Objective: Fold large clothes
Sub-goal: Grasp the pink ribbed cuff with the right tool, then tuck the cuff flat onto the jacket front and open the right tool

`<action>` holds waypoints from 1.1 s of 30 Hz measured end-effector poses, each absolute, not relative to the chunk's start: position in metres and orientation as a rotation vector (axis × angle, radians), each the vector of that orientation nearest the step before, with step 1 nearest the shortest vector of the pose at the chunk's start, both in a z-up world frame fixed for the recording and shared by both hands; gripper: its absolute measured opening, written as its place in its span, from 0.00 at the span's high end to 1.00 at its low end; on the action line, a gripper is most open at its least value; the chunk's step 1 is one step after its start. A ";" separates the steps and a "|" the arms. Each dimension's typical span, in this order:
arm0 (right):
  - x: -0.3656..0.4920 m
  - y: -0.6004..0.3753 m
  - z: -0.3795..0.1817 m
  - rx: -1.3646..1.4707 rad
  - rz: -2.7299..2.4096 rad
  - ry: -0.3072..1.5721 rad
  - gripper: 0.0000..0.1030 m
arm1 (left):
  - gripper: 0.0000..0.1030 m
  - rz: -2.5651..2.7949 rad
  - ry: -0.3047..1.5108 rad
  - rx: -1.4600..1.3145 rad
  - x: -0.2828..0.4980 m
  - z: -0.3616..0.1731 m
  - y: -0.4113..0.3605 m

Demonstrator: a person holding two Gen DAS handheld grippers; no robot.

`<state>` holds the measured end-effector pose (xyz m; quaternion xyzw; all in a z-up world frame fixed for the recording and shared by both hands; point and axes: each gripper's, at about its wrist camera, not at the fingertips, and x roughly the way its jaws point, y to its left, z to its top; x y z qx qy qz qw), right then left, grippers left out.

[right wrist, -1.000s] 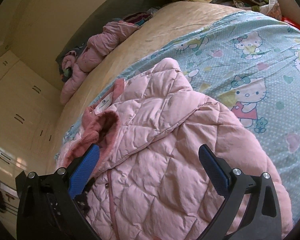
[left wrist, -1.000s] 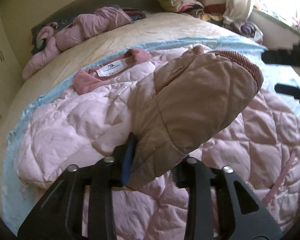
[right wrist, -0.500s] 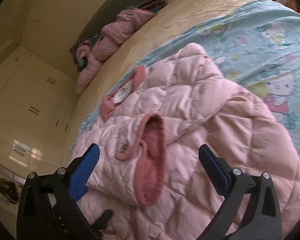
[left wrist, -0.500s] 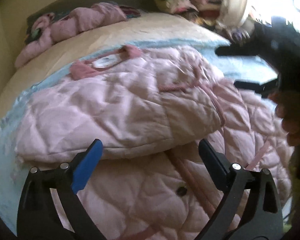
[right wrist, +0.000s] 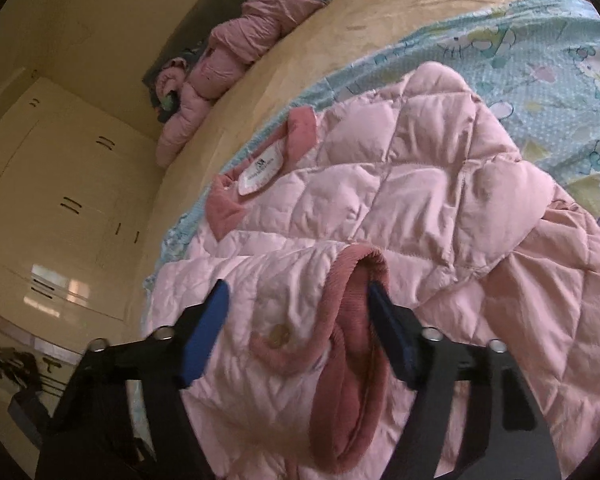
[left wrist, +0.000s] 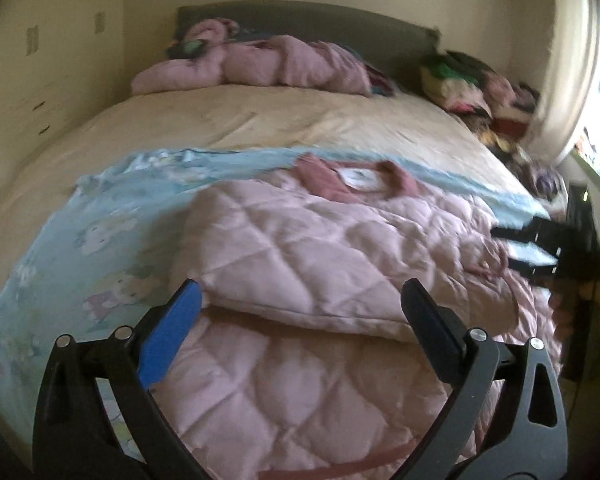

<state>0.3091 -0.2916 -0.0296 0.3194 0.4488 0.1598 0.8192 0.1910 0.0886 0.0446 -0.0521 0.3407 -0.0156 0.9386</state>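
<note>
Jacket [left wrist: 300, 264] lies flat on the near end of the bed [left wrist: 260, 120], one sleeve [right wrist: 260, 344] folded across. My left gripper [left wrist: 300, 312] hangs open and empty; my right gripper [right wrist: 300, 316] sits open around the cuff [right wrist: 348, 340], so I judge most folds remain.

Your left gripper [left wrist: 300, 300] is wide open, fingers spread apart w/ nothing btwn them, aimed forward and level. Your right gripper [right wrist: 298, 304] is also open but narrower, tilted down; seen from the left wrist cam it sits off to the right [left wrist: 540, 250].
</note>
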 end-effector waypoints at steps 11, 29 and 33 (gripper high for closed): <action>0.320 -0.273 0.014 0.510 0.439 0.822 0.94 | 0.09 0.101 0.705 -0.225 0.196 0.042 0.150; 0.362 -0.273 0.055 0.232 0.326 0.679 0.95 | 0.09 -0.014 0.812 -0.342 0.286 0.015 0.143; 0.366 -0.277 0.042 0.252 0.295 0.703 0.95 | 0.09 -0.057 0.857 -0.313 0.302 0.000 0.126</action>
